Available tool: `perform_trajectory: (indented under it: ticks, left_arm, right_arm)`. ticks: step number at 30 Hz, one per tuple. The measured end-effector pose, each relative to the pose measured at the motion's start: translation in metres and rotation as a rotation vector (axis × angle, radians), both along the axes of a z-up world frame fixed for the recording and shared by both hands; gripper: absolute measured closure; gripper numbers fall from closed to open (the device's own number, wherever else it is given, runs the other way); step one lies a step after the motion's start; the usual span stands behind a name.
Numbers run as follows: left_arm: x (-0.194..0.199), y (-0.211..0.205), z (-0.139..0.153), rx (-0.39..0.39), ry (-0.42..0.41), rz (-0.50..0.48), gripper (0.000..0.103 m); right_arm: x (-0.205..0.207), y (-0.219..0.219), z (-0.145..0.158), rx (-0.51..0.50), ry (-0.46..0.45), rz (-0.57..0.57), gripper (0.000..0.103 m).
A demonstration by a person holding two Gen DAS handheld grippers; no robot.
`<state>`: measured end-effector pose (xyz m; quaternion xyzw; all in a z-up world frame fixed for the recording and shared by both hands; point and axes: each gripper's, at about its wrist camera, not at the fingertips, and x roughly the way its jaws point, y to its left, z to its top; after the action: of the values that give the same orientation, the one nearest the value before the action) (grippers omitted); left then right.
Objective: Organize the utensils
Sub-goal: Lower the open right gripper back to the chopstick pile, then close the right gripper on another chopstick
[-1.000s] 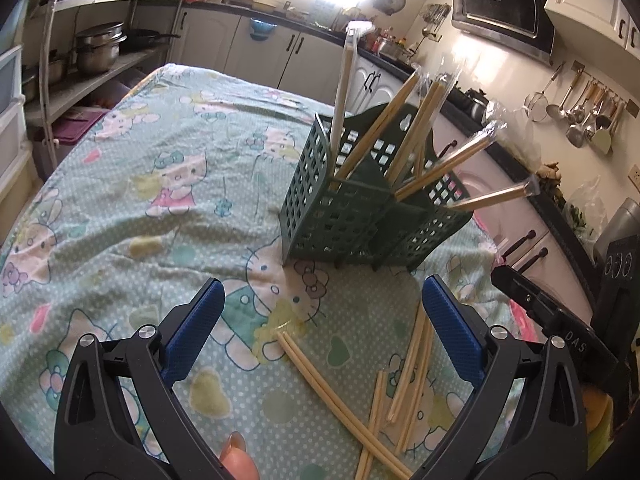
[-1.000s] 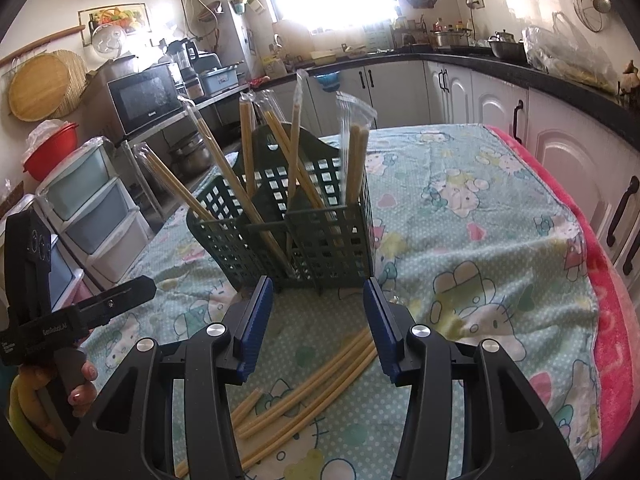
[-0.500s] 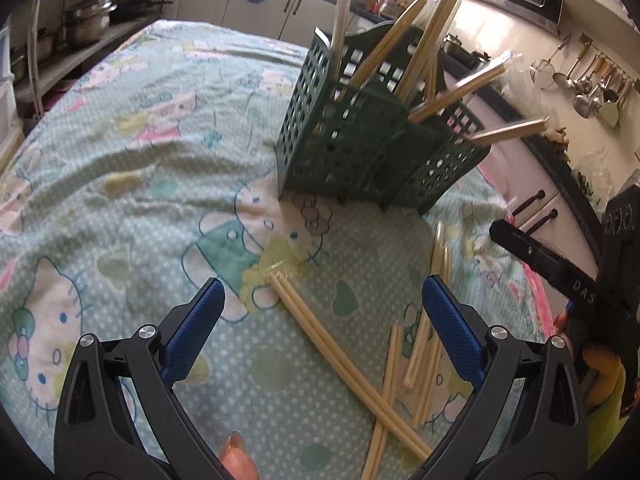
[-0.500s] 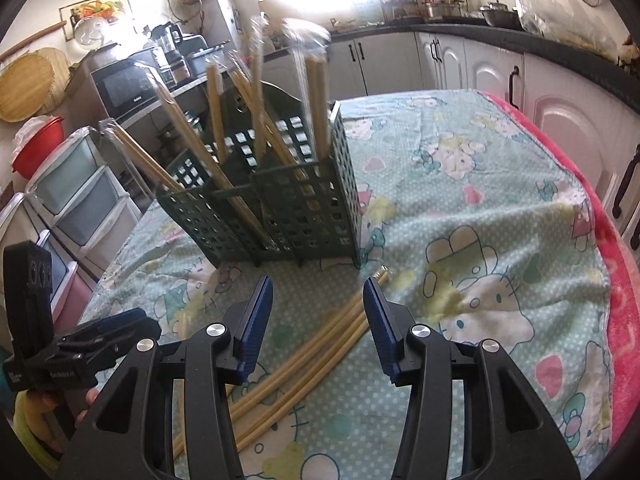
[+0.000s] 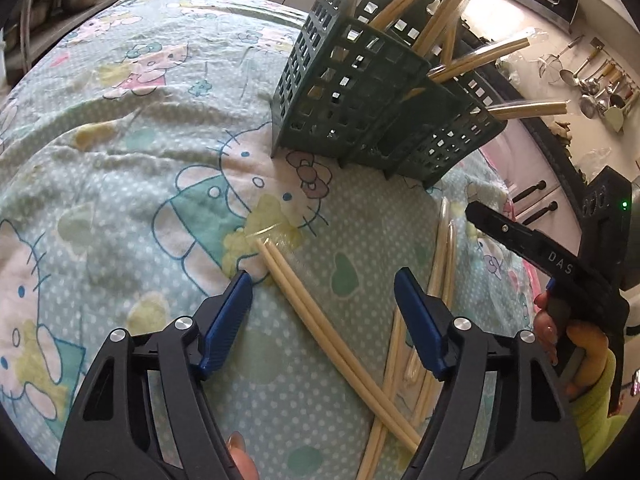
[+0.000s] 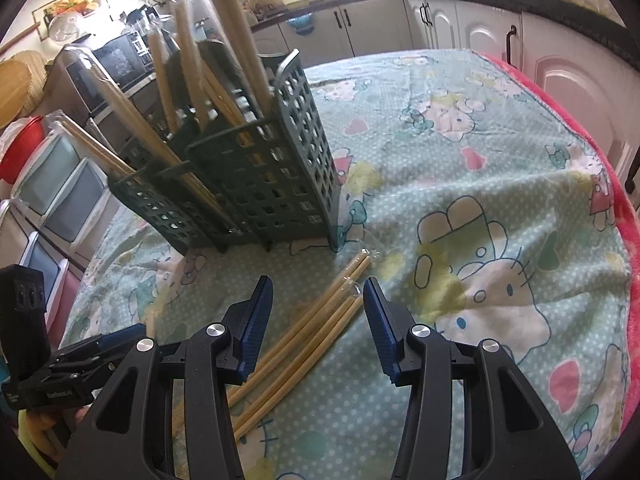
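I have both the left gripper (image 5: 323,276) and right gripper (image 6: 318,282) released, jaws spread just above loose wrapped chopsticks (image 6: 320,320) on the tablecloth (image 6: 460,152), with the green basket (image 6: 260,172) of upright chopsticks beyond.

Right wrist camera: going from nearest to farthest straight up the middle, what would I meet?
Right gripper, open → loose wrapped chopsticks on the cartoon cloth → green utensil basket holding upright chopsticks → white kitchen cabinets.

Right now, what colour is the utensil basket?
Dark green basket, clearest in the right wrist view.
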<state>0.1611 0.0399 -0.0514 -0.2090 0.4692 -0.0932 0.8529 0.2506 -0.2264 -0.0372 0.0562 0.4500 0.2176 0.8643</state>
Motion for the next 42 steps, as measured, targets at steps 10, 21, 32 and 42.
perform_trajectory:
  ticks: [10,21,32,42]
  left_arm:
    - [0.024,-0.004,-0.004,0.050,0.018,0.020,0.051]
    - [0.035,0.005,-0.009,0.097,0.008,0.048,0.078]
    - [0.038,0.007,-0.010,0.129,0.004,0.056,0.090]
    - [0.025,0.007,0.022,0.075,-0.083,0.047,0.099]
  right_arm:
    - [0.025,-0.001,-0.013,-0.016,0.055,-0.026,0.058]
    - [0.051,0.004,-0.028,-0.026,0.083,-0.064,0.061]
    - [0.052,-0.005,-0.027,0.005,0.070,-0.088,0.092]
    - [0.017,-0.009,0.015,0.098,-0.044,-0.038,0.095]
